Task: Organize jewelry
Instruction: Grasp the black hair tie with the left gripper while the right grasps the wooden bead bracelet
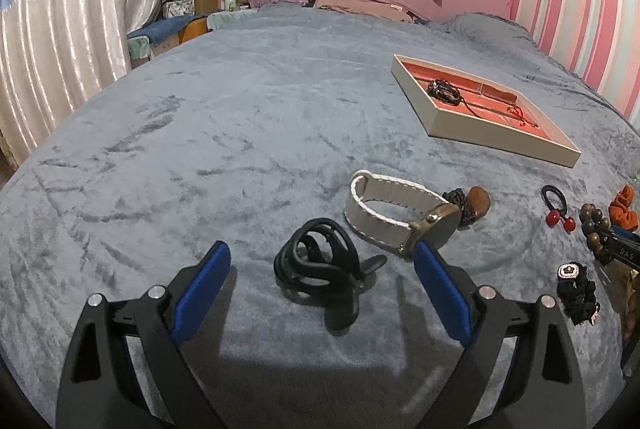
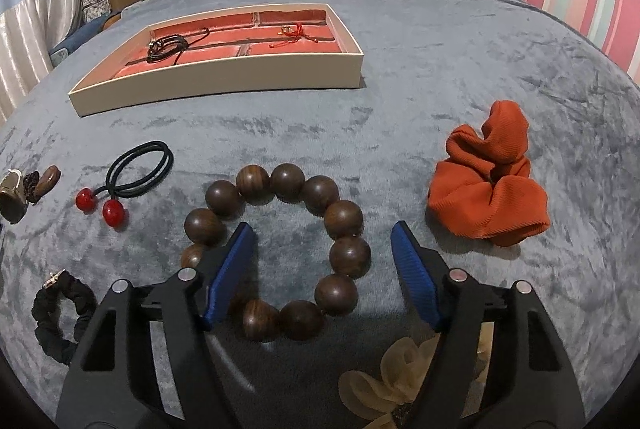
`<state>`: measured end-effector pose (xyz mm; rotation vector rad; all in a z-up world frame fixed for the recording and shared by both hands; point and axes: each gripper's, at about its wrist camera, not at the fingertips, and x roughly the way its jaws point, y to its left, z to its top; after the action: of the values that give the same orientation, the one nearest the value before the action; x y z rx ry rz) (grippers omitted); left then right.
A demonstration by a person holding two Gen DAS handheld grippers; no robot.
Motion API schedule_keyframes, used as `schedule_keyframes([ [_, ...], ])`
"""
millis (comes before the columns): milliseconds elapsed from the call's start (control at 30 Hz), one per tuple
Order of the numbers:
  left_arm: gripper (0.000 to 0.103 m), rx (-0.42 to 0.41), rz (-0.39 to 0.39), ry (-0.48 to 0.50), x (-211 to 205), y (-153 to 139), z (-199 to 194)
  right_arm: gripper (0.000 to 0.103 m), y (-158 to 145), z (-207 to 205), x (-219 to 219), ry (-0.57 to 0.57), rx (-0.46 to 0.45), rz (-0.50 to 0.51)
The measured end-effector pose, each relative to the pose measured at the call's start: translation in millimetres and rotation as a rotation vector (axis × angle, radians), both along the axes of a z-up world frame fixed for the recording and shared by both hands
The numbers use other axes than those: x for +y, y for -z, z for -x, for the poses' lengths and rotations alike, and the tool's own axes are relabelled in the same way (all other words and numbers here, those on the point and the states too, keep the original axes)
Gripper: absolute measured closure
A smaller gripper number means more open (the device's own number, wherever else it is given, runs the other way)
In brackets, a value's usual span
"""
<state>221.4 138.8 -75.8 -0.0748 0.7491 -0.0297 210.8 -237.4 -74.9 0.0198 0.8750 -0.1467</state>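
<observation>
A black coiled strap bracelet lies on the grey blanket between the blue pads of my left gripper, which stands open and touches nothing. A bracelet of large dark wooden beads lies under my right gripper. Its left finger covers the ring's left side, and the ring's right beads sit between the pads with a gap to the right pad; the gripper is open. The cream tray with red lining lies farther back and holds a black cord bracelet and a red string piece.
On the blanket lie a white-strap watch, a black hair tie with red balls, an orange scrunchie, a black scrunchie with a charm and a beige fabric flower. Pillows and a striped wall stand behind.
</observation>
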Motion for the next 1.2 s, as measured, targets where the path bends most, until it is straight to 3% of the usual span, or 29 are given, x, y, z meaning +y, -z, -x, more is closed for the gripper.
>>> schedule_keyframes([
  [200, 0.013, 0.019, 0.028, -0.001, 6.7, 4.7, -7.5, 0.035, 0.0, -6.4, -1.6, 0.002, 0.000, 0.012],
  [333, 0.030, 0.049, 0.045, 0.007, 8.5, 9.9, -10.5, 0.039, 1.4, -9.3, -4.8, 0.002, 0.006, 0.000],
  [433, 0.031, 0.056, 0.053, 0.005, 9.2, 11.1, -10.1, 0.045, 1.7, -9.5, -4.2, -0.006, 0.007, -0.001],
  [567, 0.042, 0.061, 0.064, 0.022, 7.8, 11.9, -9.6, 0.059, 2.6, -9.5, -4.3, -0.017, 0.008, -0.013],
  [633, 0.045, 0.059, 0.063, 0.031, 6.6, 11.5, -9.2, 0.062, 2.7, -9.5, -4.9, -0.017, 0.007, -0.019],
  [867, 0.045, 0.052, 0.060, 0.030, 5.6, 10.7, -7.5, 0.081, 1.9, -8.7, -7.0, -0.018, -0.001, -0.039],
  [1200, 0.045, 0.031, 0.049, 0.017, 6.7, 5.1, -2.5, 0.083, -2.7, -4.5, -8.7, -0.025, -0.032, -0.059],
])
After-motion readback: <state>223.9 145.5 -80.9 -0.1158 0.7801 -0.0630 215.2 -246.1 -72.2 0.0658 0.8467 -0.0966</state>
